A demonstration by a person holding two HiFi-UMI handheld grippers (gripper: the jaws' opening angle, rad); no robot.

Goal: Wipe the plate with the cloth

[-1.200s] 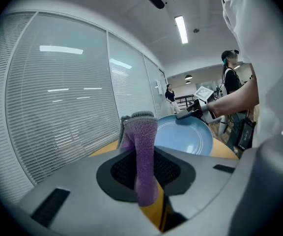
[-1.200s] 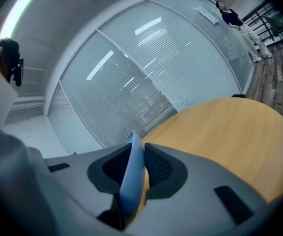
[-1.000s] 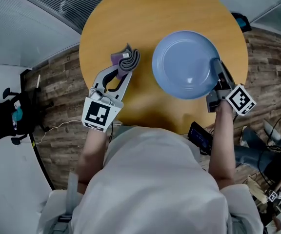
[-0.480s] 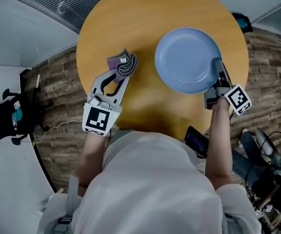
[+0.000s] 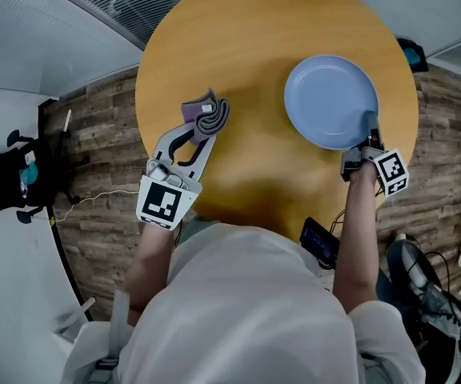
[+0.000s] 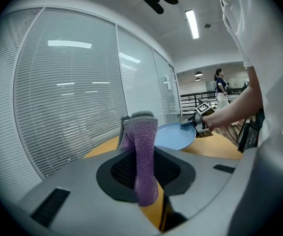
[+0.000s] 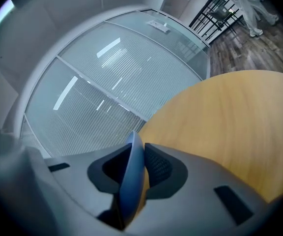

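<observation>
A pale blue plate [image 5: 331, 101] is over the right part of the round wooden table [image 5: 254, 46], tilted and held by its near rim. My right gripper [image 5: 369, 137] is shut on that rim; in the right gripper view the plate's edge [image 7: 131, 178] stands upright between the jaws. My left gripper [image 5: 202, 121] is shut on a folded purple and grey cloth [image 5: 206, 110] over the table's left side. The left gripper view shows the cloth [image 6: 143, 156] between the jaws and the plate [image 6: 175, 134] beyond it, apart from the cloth.
A black device [image 5: 321, 242] lies at the table's near edge by my right arm. Black equipment [image 5: 6, 181] stands on the floor at far left. Window blinds [image 6: 68, 97] run along the wall behind the table.
My right gripper has carried the plate to the right and farther across the table. The left gripper with the cloth has stayed almost where it was.
</observation>
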